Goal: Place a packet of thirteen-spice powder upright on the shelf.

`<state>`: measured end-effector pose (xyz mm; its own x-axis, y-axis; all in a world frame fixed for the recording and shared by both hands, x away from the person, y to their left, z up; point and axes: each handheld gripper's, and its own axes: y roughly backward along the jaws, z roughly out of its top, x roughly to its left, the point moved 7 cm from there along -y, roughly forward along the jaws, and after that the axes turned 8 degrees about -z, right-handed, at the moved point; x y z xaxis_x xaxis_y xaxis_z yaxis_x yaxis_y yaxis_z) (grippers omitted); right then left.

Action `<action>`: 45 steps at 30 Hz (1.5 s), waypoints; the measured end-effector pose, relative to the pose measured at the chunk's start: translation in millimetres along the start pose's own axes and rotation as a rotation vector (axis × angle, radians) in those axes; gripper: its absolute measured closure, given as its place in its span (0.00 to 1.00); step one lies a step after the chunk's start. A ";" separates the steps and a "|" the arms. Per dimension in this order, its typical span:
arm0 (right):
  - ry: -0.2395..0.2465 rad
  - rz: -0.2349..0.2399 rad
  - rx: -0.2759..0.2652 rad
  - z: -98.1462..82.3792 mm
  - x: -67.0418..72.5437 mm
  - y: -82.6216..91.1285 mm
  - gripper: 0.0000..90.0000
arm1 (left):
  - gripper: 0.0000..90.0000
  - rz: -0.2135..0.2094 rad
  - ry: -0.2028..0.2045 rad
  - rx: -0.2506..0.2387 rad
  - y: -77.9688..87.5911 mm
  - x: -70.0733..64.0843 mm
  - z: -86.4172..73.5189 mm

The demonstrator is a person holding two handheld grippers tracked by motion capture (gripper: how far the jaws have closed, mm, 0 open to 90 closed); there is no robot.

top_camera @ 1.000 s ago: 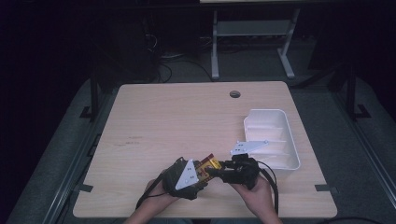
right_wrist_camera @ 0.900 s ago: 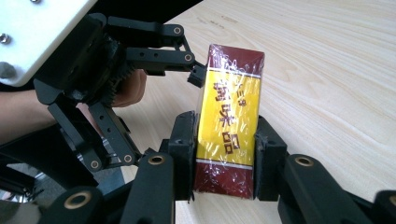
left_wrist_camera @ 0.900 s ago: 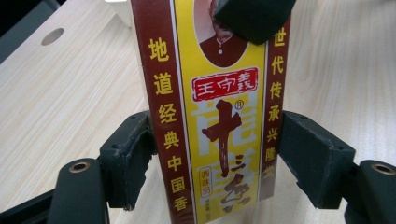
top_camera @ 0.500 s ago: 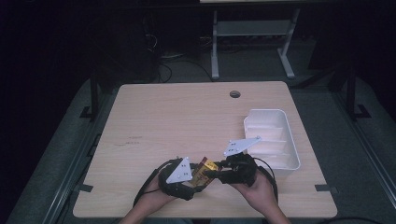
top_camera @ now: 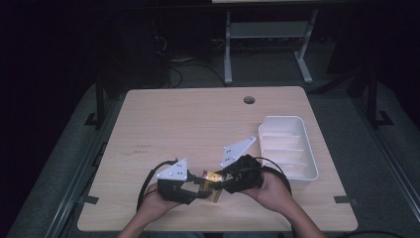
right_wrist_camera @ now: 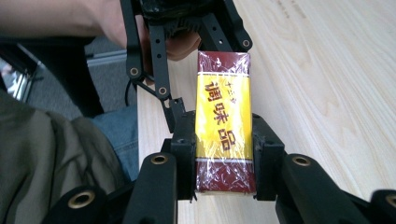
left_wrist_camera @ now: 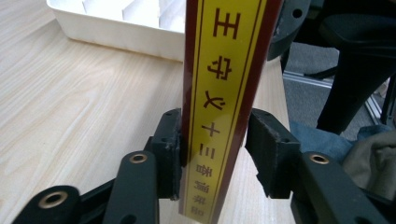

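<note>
Box (right_wrist_camera: pixel 224 122) spans level between both grippers, long axis along the desk's (top_camera: pixel 198 124) near edge. Right gripper (right_wrist_camera: pixel 223 154) pinches one end; left gripper (left_wrist_camera: pixel 215 149) jaws, just closing, flank the other, right pad apart. Left gripper view shows tray (left_wrist_camera: pixel 116 23).

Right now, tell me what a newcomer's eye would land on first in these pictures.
First comes the yellow and dark red box with printed characters, held up between both grippers near the table's front edge. The right gripper is shut on one end; the left gripper has the other end between its jaws, which have just been closing, one pad touching and a gap at the other. Next is the white tray at the table's right side.
</note>
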<state>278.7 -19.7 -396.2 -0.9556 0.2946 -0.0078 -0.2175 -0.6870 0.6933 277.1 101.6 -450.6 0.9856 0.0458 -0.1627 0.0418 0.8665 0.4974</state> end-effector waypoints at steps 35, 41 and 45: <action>0.104 0.110 0.111 10.6 -8.3 -3.8 0.71 | 0.75 -0.012 -0.022 0.037 2.7 -1.2 -0.8; 0.115 0.118 0.126 8.8 -7.7 -4.8 0.72 | 0.74 -0.019 -0.023 0.046 1.0 -1.7 -1.6; 0.125 0.117 0.131 7.7 -7.0 -3.4 0.74 | 0.71 -0.011 -0.025 0.045 0.1 -1.6 -1.0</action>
<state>287.7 -14.3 -393.0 -0.9919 0.1270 -0.0054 -0.0832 -0.6168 0.7827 275.4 102.1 -451.2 0.9889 0.0237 -0.1470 0.0592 0.8435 0.5339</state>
